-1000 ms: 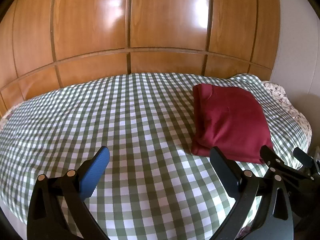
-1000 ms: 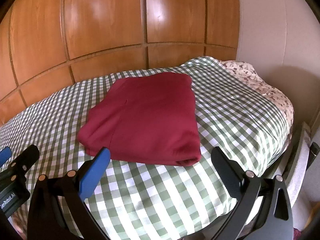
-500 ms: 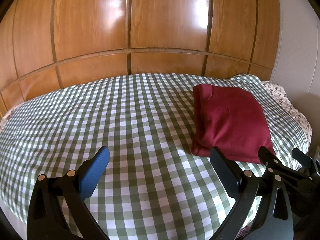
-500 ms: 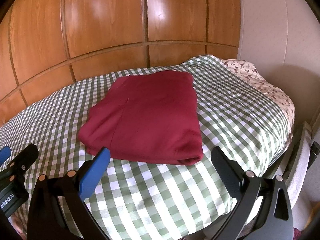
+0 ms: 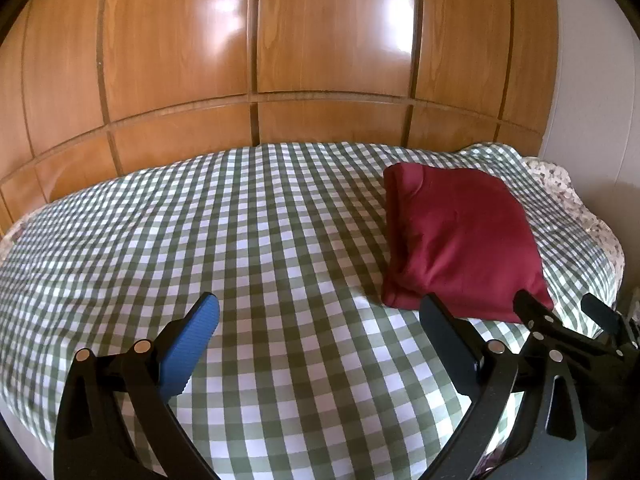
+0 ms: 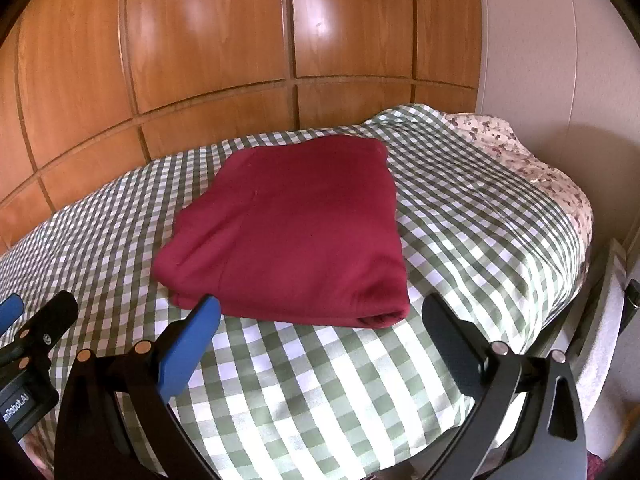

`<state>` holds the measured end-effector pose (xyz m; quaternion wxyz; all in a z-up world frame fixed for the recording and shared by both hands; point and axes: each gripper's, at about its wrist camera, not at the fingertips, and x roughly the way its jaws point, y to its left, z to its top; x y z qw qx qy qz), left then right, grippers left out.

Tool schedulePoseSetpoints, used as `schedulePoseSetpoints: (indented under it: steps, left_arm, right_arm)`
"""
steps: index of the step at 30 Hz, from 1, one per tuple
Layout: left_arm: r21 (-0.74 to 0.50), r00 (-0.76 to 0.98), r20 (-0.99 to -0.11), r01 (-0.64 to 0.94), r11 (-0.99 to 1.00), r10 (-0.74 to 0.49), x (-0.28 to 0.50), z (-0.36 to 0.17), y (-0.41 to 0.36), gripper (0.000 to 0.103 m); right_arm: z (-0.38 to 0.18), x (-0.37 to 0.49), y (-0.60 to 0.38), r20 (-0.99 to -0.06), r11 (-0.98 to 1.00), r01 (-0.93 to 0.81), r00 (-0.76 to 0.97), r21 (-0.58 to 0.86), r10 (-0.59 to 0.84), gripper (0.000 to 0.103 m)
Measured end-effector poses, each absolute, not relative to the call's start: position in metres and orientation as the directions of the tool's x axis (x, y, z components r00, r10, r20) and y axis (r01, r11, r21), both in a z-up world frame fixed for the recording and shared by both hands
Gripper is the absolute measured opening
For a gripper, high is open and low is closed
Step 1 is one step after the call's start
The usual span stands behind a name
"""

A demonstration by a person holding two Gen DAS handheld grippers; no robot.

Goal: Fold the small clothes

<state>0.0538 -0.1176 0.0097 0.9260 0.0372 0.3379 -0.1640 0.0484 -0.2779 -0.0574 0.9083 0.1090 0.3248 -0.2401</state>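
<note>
A dark red garment [image 5: 460, 240] lies folded into a neat rectangle on the green and white checked bed cover [image 5: 240, 248], towards the bed's right side. It also shows in the right wrist view [image 6: 296, 236], just beyond my right gripper. My left gripper [image 5: 320, 320] is open and empty, above the cover to the left of the garment. My right gripper [image 6: 320, 320] is open and empty, at the garment's near edge without touching it. The right gripper also shows in the left wrist view [image 5: 568, 320].
A wooden panelled wall [image 5: 320, 40] stands behind the bed. A floral sheet [image 6: 520, 160] shows at the bed's far right corner beside a white wall [image 6: 560, 60]. The bed's right edge [image 6: 576, 280] drops off close to the garment.
Both grippers have drifted back slightly, so the garment sits a little farther away in both views. The garment has not moved and both grippers stay open.
</note>
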Motion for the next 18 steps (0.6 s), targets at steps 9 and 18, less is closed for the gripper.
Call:
schedulePoseSetpoints:
  steps: [9, 18]
  left_arm:
    - [-0.037, 0.719, -0.635, 0.337, 0.941, -0.282, 0.055, 0.006, -0.120, 0.099]
    - [-0.049, 0.653, -0.722, 0.282, 0.958, -0.229, 0.080, -0.022, -0.111, 0.099]
  right_arm:
    - [-0.063, 0.052, -0.283, -0.651, 0.861, 0.506, 0.670, 0.048, -0.357, 0.101]
    - [-0.051, 0.061, -0.345, -0.643, 0.815, 0.567, 0.670, 0.119, -0.372, 0.101]
